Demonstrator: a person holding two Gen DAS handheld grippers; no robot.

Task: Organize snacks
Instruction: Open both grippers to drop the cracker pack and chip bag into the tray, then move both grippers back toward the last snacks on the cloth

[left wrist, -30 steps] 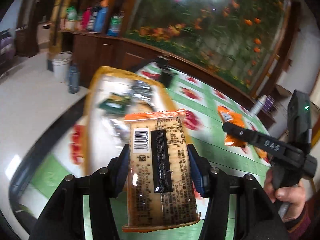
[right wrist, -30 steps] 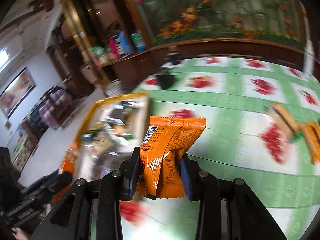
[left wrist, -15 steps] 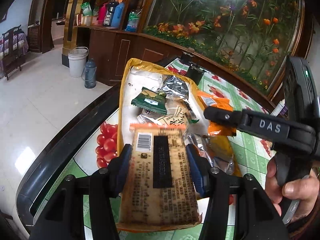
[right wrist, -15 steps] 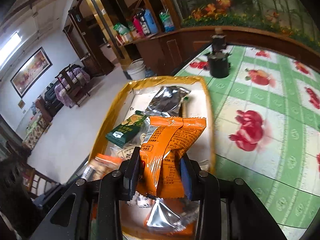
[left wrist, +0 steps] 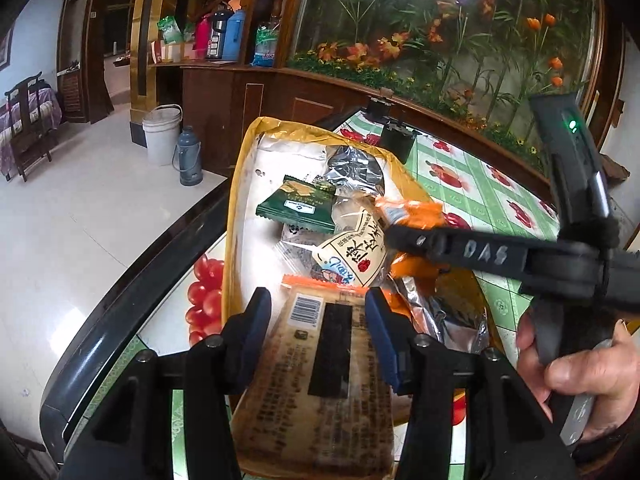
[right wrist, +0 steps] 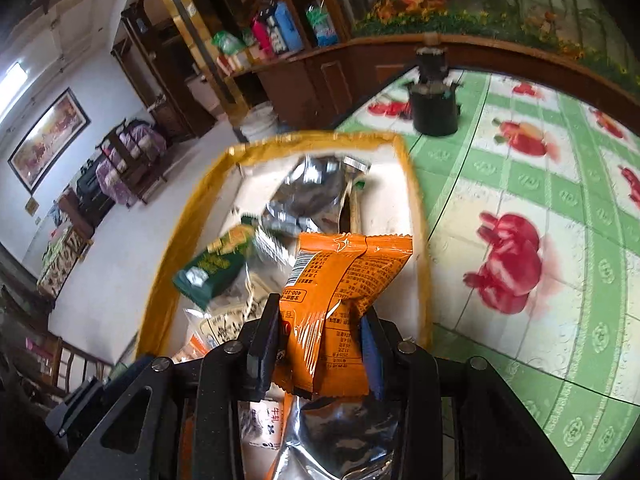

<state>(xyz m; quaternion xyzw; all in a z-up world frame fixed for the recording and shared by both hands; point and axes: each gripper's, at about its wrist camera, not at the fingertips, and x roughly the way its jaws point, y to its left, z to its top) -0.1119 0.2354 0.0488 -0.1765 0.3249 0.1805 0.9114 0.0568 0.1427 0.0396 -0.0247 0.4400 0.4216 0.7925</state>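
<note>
tan packet (left wrist: pixel 320 380): glossy clear plastic film, printed
orange packet (right wrist: pixel 340 300): shiny crinkled plastic wrapper
silver packets (right wrist: pixel 312 188): reflective foil, creased
green packet (left wrist: pixel 298 208): matt-looking plastic film
tray (left wrist: pixel 236 216): yellow rim, white smooth inside
surface (right wrist: pixel 520 168): smooth glossy printed covering
tongs (left wrist: pixel 316 320): matt black plastic, blue pads (left wrist: pixel 380 332)
floor (left wrist: pixel 80 220): polished pale tile

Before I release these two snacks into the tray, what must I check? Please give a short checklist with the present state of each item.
1. Left tool grips the tan packet: ok. Its jaws have just been closing, with the packet between them.
2. Right tool grips the orange packet: ok.
3. Orange packet is above the tray: ok.
4. Tan packet is above the tray: ok for its front end; the back end cannot tell.
5. Bare tray floor is free for a drop: ok, along the side by the table edge.
6. Tools are clear of each other: cannot tell; the right tool crosses just ahead of the tan packet.
</note>
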